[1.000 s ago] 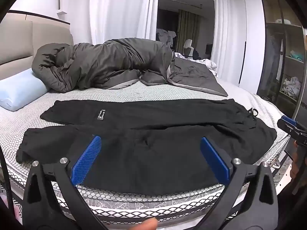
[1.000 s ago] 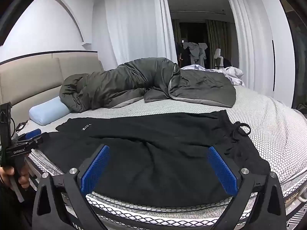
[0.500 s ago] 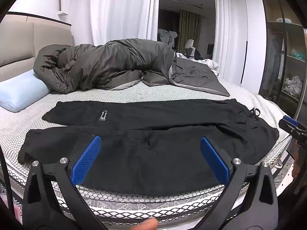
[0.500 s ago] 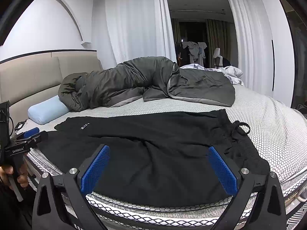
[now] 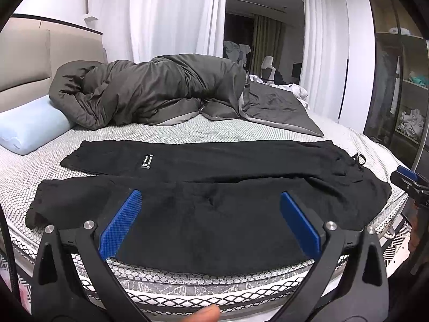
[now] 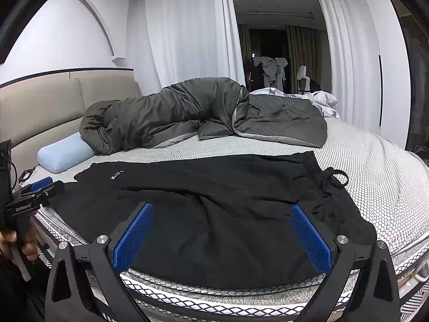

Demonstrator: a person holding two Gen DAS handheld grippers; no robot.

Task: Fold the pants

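Observation:
Black pants (image 5: 214, 187) lie spread flat along the near edge of the bed, legs to the left, waistband and drawstring (image 5: 358, 159) to the right. They also show in the right wrist view (image 6: 214, 201). My left gripper (image 5: 210, 209) is open and empty, just short of the pants' near edge, over the leg part. My right gripper (image 6: 221, 222) is open and empty, before the near edge toward the waist end. Each gripper shows at the side of the other's view, the right one (image 5: 410, 179) and the left one (image 6: 34, 190).
A grey duvet (image 5: 161, 94) is bunched across the far side of the bed. A light blue pillow (image 5: 29, 126) lies at the far left by the headboard. The mattress edge (image 5: 214, 287) runs just under both grippers. A wardrobe (image 5: 396, 80) stands at the right.
Both grippers have shifted slightly; the left wrist view has tilted so the pants sit a little lower and nearer. Both stay open. The pants have not moved.

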